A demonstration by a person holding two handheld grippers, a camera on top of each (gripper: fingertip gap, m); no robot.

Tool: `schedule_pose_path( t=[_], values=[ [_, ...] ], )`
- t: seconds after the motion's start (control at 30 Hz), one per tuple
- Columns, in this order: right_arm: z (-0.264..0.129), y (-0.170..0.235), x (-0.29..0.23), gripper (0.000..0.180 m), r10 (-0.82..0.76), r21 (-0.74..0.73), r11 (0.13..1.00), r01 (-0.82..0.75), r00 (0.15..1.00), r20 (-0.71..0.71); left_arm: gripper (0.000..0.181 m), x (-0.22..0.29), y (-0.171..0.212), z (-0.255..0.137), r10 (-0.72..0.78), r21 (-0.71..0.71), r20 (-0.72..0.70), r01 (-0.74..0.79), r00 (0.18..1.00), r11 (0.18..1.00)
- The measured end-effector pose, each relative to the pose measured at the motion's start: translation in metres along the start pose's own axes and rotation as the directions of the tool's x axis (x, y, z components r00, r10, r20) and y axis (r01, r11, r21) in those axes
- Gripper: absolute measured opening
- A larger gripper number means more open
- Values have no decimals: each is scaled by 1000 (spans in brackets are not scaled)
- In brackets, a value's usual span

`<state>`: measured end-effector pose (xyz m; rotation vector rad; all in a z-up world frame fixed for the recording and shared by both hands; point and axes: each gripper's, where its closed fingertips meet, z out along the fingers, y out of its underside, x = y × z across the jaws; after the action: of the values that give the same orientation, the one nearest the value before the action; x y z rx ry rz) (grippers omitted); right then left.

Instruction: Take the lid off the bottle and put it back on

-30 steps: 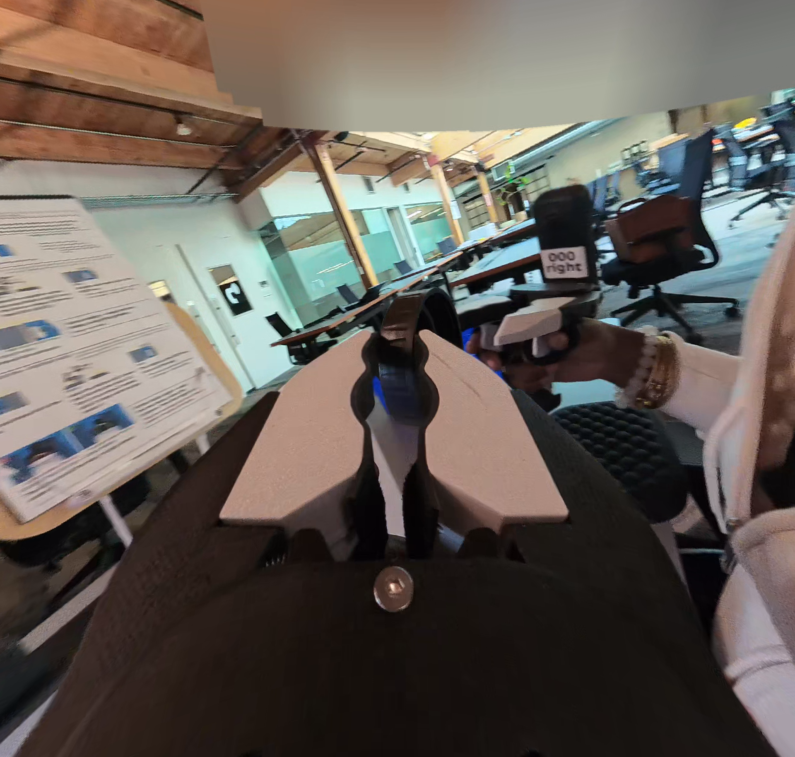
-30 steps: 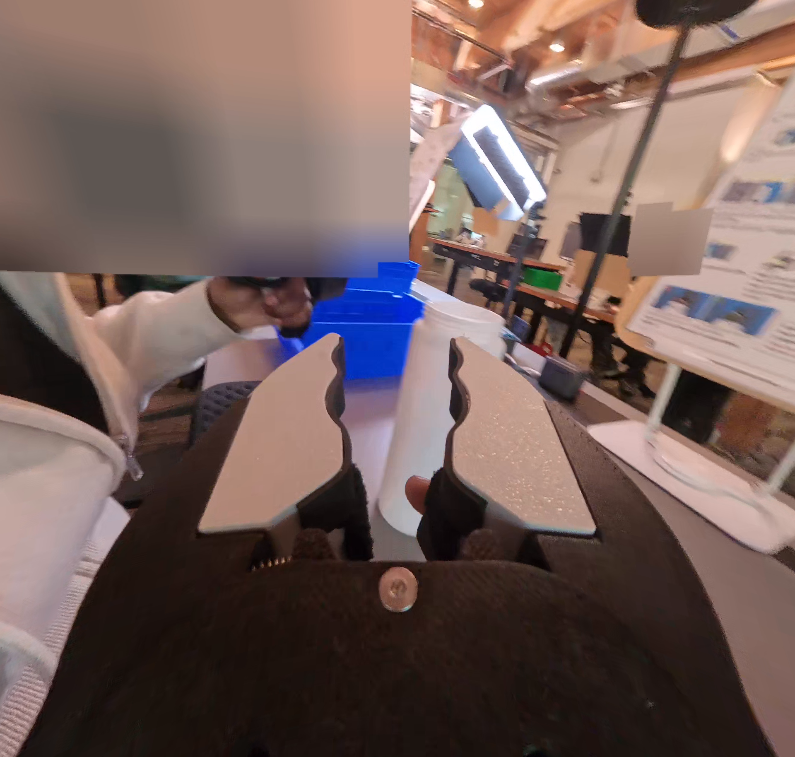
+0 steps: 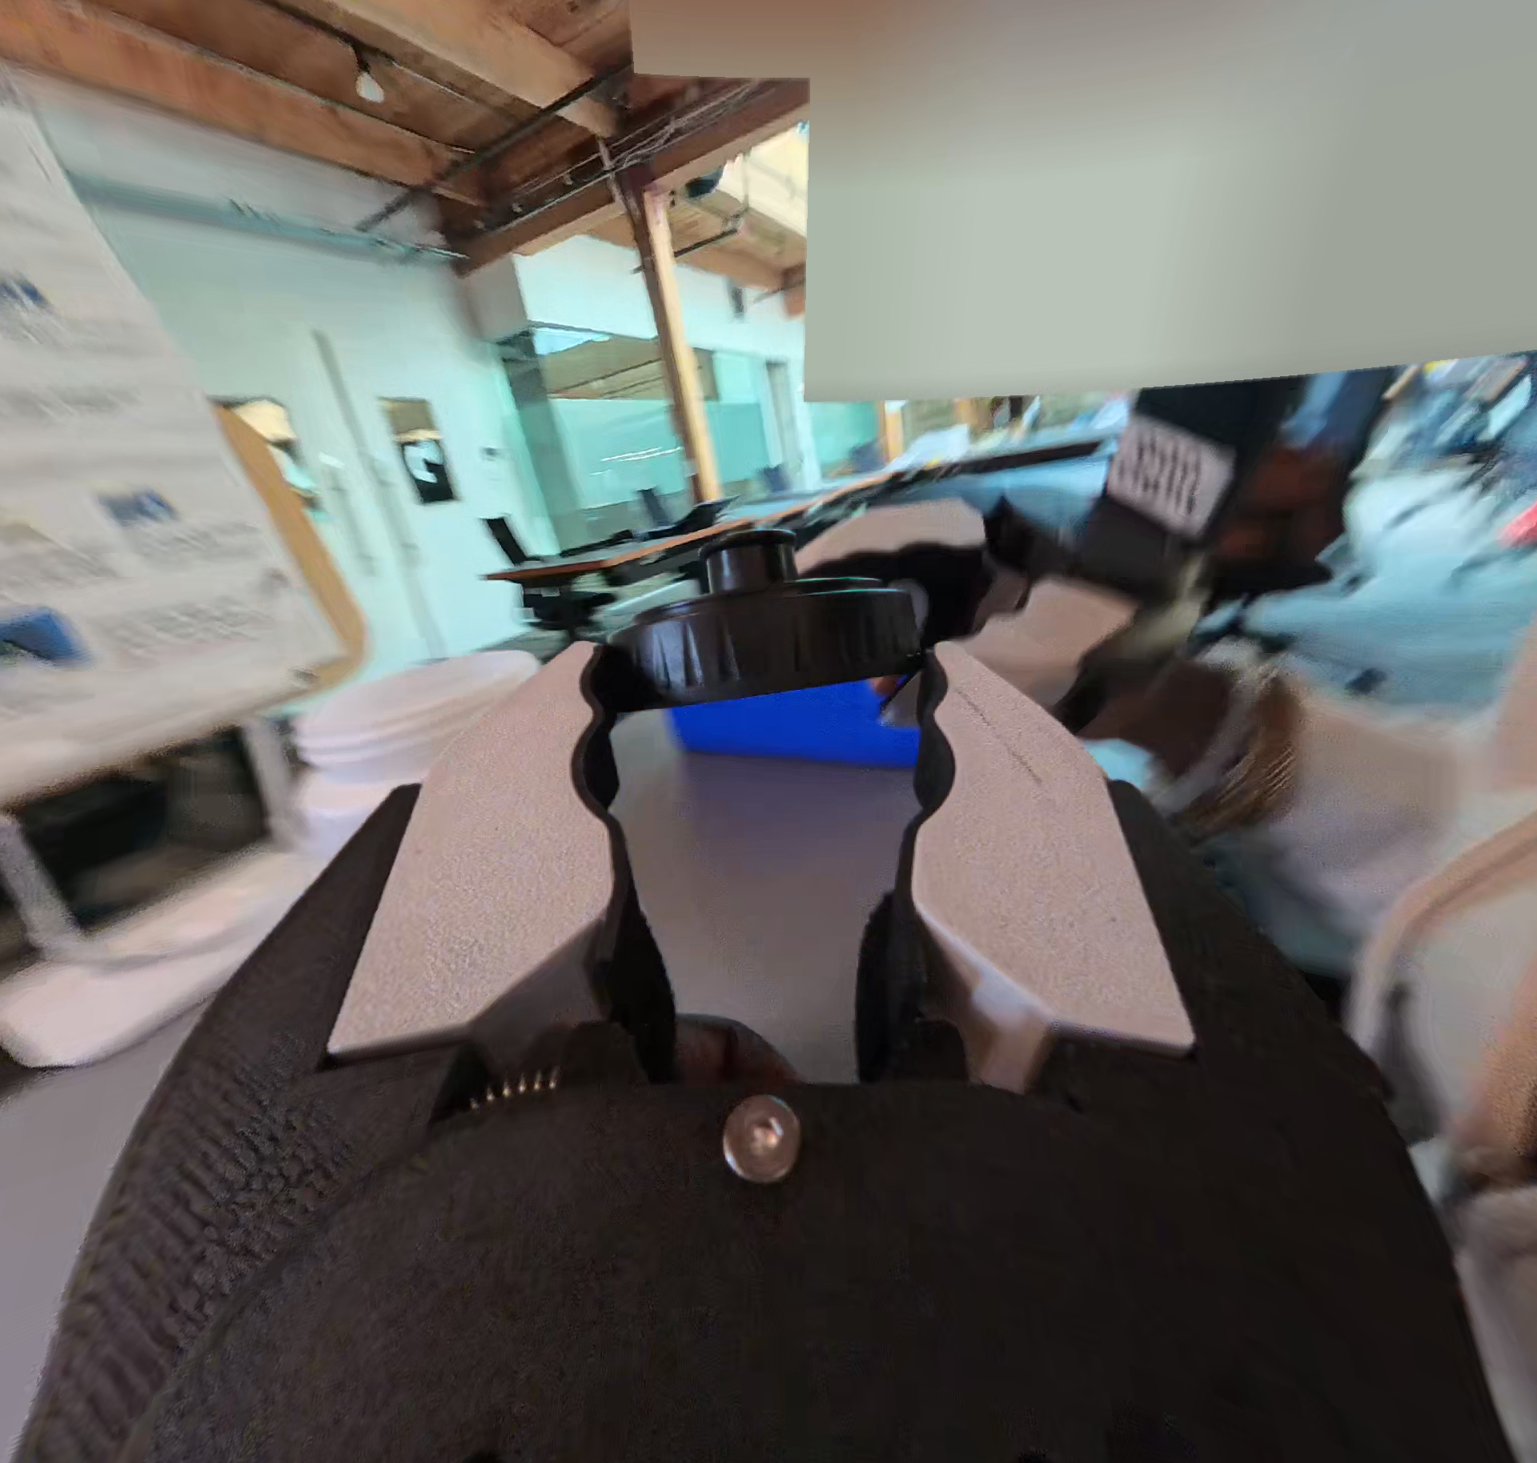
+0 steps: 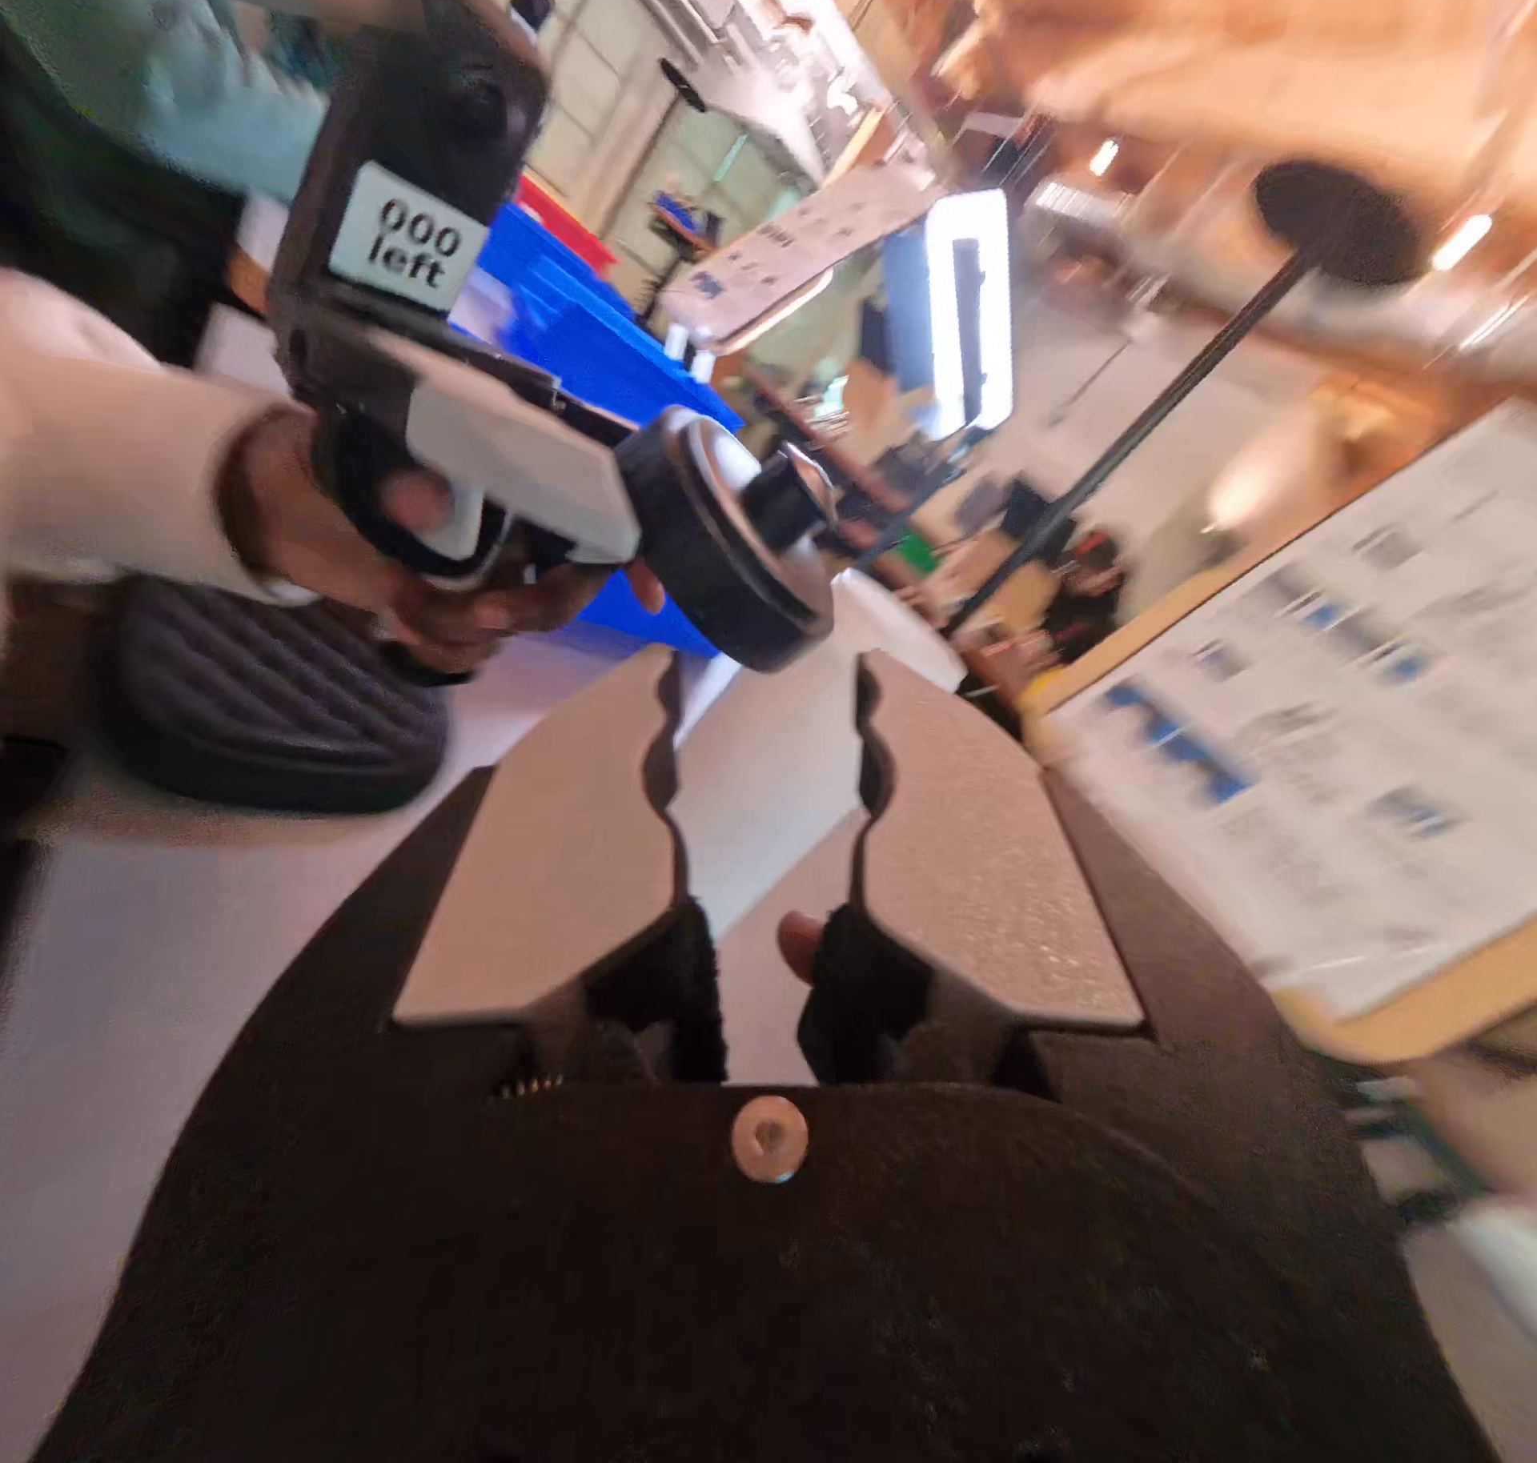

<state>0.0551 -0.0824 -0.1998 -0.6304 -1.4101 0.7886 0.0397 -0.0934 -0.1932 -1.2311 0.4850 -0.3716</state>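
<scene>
My left gripper [image 3: 761, 666] is shut on the black lid [image 3: 773, 641], which sits flat across its fingertips with the spout up. In the right wrist view the lid [image 4: 732, 558] hangs just beyond my right fingertips, clamped by the left gripper's fingers [image 4: 516, 450]. My right gripper [image 4: 765, 666] is shut on the white bottle [image 4: 890, 621]. The bottle lies along the fingers, with its open mouth past the tips and right of the lid. The right gripper's fingers [image 3: 890, 525] show blurred behind the lid. Both views are motion-blurred.
A blue bin [image 3: 790, 725] stands on the grey table [image 3: 748, 858] behind the lid. A poster board [image 4: 1331, 716] is at the right, with a black pole stand [image 4: 1164, 425] behind it. A blurred white ridged cylinder [image 3: 407, 716] is at the left. A dark chair seat [image 4: 274, 700] is at the left.
The two grippers have come close together and the right view has tilted. The left jaws were nearly closed a second ago; they now stand wide with the lid flat across the tips.
</scene>
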Motion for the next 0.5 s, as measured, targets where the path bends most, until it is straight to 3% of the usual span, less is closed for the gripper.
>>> schedule_pose_path(
  t=[0.07, 0.13, 0.17, 0.27, 0.5],
  values=[
    [-2, 6, 4, 63, 331, -36, 944, -329, 938, 99, 70, -4, 8, -2, 266, -98, 42, -261, 963, 960],
    [1, 6, 2, 73, 578, -104, 816, -568, 798, 171, 70, -3, 15, -2, 521, -186, 38, -506, 853, 842],
    [4, 6, -3, 80, 632, -148, 775, -614, 750, 195, 70, -2, 19, -1, 621, -220, 24, -601, 784, 768],
    [14, 8, -17, 79, 650, -243, 758, -606, 735, 194, 70, 2, 31, 2, 782, -285, -33, -756, 623, 590],
    [24, 9, -21, 71, 613, -301, 772, -560, 781, 116, 70, 2, 33, 2, 798, -291, -39, -771, 602, 567]
  ],
)
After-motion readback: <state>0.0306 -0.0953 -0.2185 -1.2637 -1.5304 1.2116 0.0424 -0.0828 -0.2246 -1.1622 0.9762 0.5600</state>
